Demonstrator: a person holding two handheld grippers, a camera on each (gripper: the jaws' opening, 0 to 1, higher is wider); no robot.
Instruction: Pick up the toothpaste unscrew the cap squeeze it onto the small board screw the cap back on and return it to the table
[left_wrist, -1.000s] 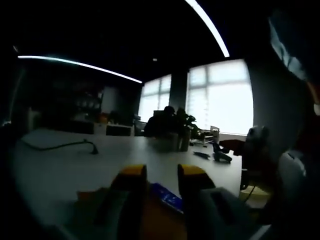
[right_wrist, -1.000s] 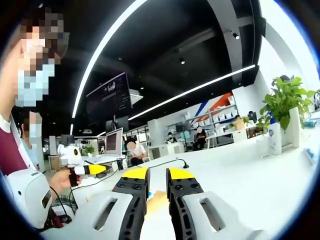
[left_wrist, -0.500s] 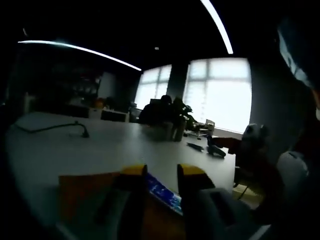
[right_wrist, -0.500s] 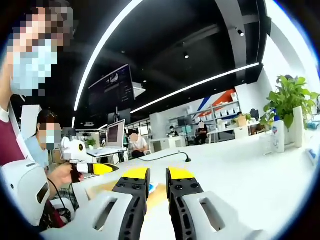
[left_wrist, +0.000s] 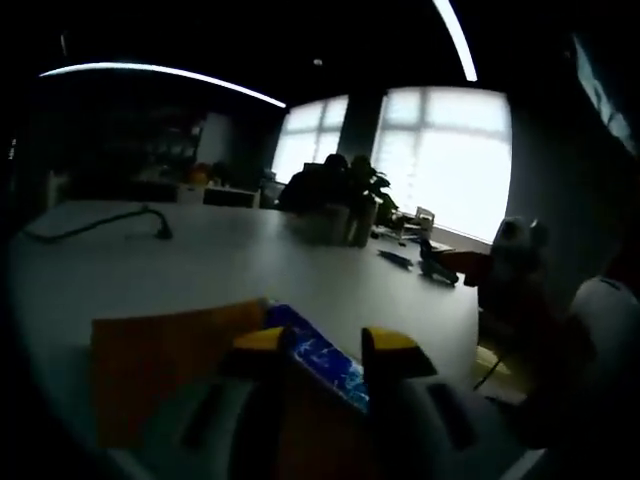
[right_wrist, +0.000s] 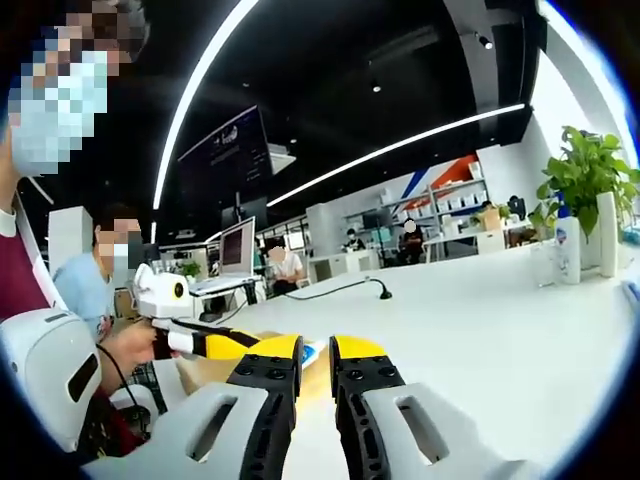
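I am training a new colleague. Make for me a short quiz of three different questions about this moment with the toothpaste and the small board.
1. True or false: in the left gripper view, the toothpaste lies on the board, between the left gripper's open jaws.
2. Multiple choice: in the right gripper view, what stands at the far right of the table? A) a monitor B) a potted plant C) a stack of boxes
3. Fill in: the right gripper's fingertips are coloured ____.

Key: 1 true; 2 B; 3 yellow.
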